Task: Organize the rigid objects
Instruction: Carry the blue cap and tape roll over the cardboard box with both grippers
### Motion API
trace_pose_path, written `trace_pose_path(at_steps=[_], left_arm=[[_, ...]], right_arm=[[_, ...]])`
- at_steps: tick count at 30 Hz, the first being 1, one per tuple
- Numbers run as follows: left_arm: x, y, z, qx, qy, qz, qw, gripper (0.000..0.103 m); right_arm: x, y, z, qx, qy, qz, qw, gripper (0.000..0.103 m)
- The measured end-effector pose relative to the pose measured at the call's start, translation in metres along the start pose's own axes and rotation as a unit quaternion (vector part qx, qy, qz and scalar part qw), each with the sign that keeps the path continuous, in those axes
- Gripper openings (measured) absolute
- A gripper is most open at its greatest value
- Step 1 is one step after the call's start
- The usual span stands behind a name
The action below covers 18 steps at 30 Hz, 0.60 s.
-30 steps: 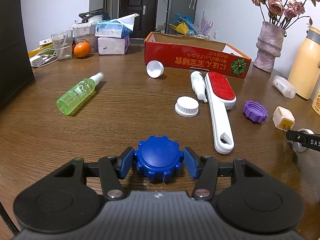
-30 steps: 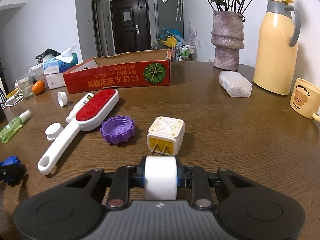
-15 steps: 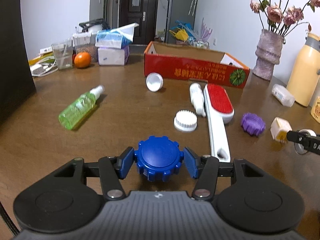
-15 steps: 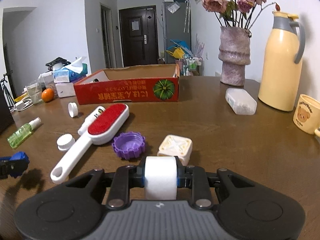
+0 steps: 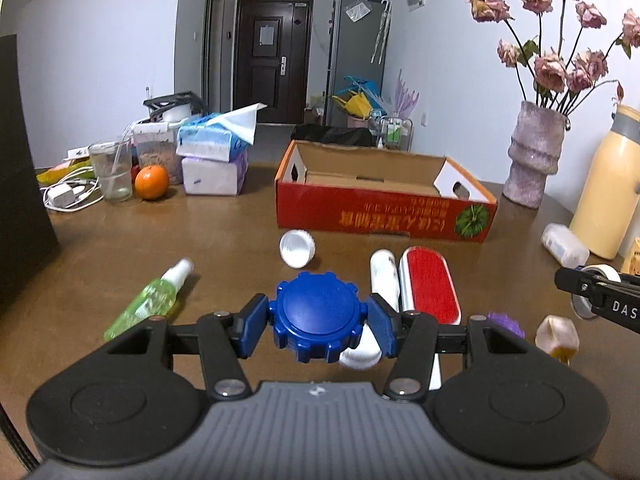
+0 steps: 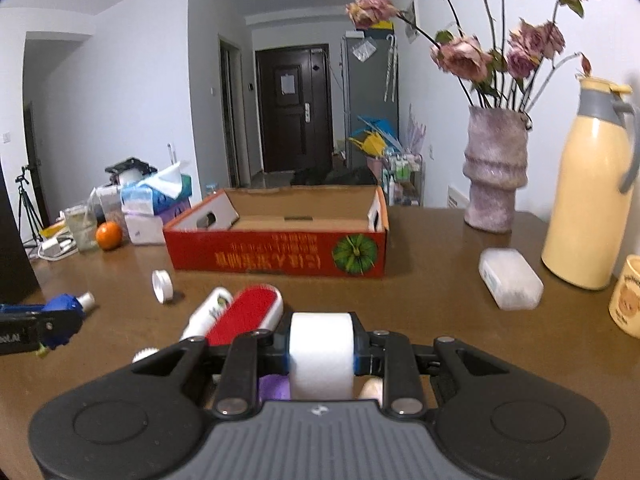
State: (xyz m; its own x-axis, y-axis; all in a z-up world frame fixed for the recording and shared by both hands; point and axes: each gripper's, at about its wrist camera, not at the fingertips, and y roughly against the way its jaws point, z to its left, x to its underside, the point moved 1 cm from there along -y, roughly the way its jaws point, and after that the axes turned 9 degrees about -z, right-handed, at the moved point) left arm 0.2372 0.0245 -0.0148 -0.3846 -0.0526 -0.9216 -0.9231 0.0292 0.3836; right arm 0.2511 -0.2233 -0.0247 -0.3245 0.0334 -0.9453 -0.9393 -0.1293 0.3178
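My left gripper (image 5: 318,326) is shut on a blue ridged cap (image 5: 318,320) and holds it above the table. My right gripper (image 6: 321,354) is shut on a white roll (image 6: 321,354), also lifted. An open red cardboard box (image 5: 384,208) stands ahead; in the right wrist view it (image 6: 280,256) is empty inside. On the table lie a red lint brush (image 5: 430,286), a white bottle (image 5: 383,272), a white cap (image 5: 297,248), a green spray bottle (image 5: 152,300), a purple cap (image 5: 504,320) and a white plug (image 5: 558,336).
A vase of flowers (image 6: 496,176), a yellow thermos (image 6: 592,204), a mug (image 6: 626,296) and a clear case (image 6: 510,278) stand at the right. Tissue packs (image 5: 212,160), an orange (image 5: 151,182), a glass (image 5: 110,174) and cables (image 5: 66,194) are at the back left.
Both grippers have risen from the table with their objects and moved toward the red box, which now looks nearer.
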Motion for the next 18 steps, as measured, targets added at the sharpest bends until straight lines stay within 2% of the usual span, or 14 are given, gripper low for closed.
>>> trace_pose_path(at_steps=[14,18], left_arm=[[-0.044,-0.039,-0.008,0.004,0.018,-0.037,0.9992,0.056],[-0.052,-0.055,-0.011,0.005,0.022,-0.037,0.9991,0.056]], right_arm=[[-0.046,-0.05,0.012,-0.007,-0.023,-0.046,0.999,0.024],[-0.055,-0.067,0.016,-0.013,-0.018,-0.05,0.998,0.024]])
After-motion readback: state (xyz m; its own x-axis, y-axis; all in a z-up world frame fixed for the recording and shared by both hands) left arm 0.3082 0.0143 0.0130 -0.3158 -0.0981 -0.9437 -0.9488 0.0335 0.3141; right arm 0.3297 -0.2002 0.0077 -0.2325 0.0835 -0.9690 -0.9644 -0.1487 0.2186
